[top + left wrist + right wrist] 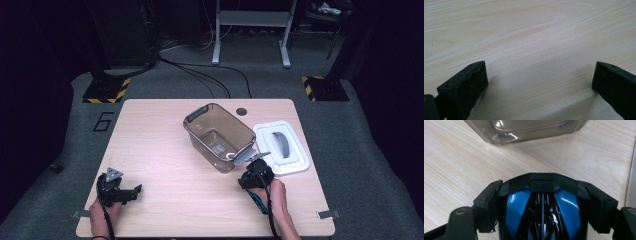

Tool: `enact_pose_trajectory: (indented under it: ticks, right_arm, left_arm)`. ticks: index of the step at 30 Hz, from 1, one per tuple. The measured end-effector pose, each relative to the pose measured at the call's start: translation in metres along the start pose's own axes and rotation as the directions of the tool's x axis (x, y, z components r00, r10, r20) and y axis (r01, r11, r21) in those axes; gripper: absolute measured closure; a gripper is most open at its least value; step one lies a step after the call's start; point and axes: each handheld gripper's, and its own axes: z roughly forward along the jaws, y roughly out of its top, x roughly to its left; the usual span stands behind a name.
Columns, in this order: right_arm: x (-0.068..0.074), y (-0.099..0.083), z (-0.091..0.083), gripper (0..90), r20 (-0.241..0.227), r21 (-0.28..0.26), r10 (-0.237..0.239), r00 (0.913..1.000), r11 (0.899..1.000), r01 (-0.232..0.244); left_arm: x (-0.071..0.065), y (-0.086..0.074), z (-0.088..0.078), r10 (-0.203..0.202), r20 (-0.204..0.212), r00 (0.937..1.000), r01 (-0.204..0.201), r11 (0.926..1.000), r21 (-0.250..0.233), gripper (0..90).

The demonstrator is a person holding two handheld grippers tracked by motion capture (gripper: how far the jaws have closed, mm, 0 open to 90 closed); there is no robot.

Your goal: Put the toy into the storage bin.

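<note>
Right gripper (544, 206) clamps a blue-black object (517, 207), both pads flat against its sides, low over the table (454, 165). Just beyond it stands a clear brown bin (218, 135), with a white lid (295, 162) on the table beside the bin. Left gripper (540, 82) rests near the table's near left corner, jaws wide apart with bare wood between them.

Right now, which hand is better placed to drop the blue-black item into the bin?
Right. The right claw grips the item and sits just beside the bin, at its near corner. The left claw stands open and empty, farther off.
</note>
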Motion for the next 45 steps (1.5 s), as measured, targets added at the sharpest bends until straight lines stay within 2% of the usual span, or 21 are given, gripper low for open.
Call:
enact_pose_trajectory:
  ticks: [5,12,18,23,26,28,29,35,37,45]
  right_arm:
    - [-0.002,-0.001,-0.007,23.8,-0.004,-0.031,-0.006,1.0000,1.000,0.006]
    - [-0.006,-0.005,-0.017,23.9,0.014,-0.065,0.016,0.9998,0.998,-0.015]
    - [-0.012,-0.008,-0.028,23.9,0.007,-0.108,0.035,0.9994,0.994,-0.034]
    - [-0.018,-0.011,-0.044,24.0,0.006,-0.175,0.064,0.9979,0.983,-0.062]
    - [-0.020,-0.012,-0.055,24.1,0.004,-0.195,0.091,0.9958,0.977,-0.089]
    - [-0.022,-0.013,-0.062,24.1,0.009,-0.209,0.077,0.9970,0.975,-0.073]
    - [-0.023,-0.013,-0.065,24.1,0.010,-0.228,0.073,0.9973,0.971,-0.068]
    - [-0.026,-0.008,-0.086,24.0,0.015,-0.275,0.086,0.9962,0.958,-0.079]
    - [-0.027,-0.005,-0.090,24.0,0.022,-0.283,0.076,0.9969,0.957,-0.067]
    - [-0.032,0.006,-0.098,23.9,0.020,-0.310,0.079,0.9967,0.948,-0.069]
  left_arm:
    - [0.000,0.000,0.000,0.000,0.000,1.0000,0.000,1.0000,0.000,0.2]
    - [0.000,0.000,0.000,-0.001,0.000,1.0000,0.001,1.0000,0.000,0.2]
    - [0.000,0.000,0.000,0.000,0.000,1.0000,0.000,1.0000,0.000,0.2]
    - [0.000,0.000,0.000,-0.001,0.000,1.0000,0.001,1.0000,-0.001,0.2]
    - [0.000,0.000,0.000,0.000,0.000,1.0000,0.000,1.0000,0.000,0.2]
    - [0.000,0.000,0.000,0.000,0.000,1.0000,0.000,1.0000,0.000,0.2]
    - [0.000,0.000,0.000,-0.001,0.000,1.0000,0.001,1.0000,0.000,0.2]
    - [0.000,0.000,0.000,0.000,0.000,1.0000,0.000,1.0000,0.000,0.2]
    - [0.000,0.000,0.000,0.000,0.000,1.0000,0.000,1.0000,0.000,0.2]
    - [0.000,0.000,0.000,0.001,0.000,1.0000,-0.001,1.0000,0.000,0.2]
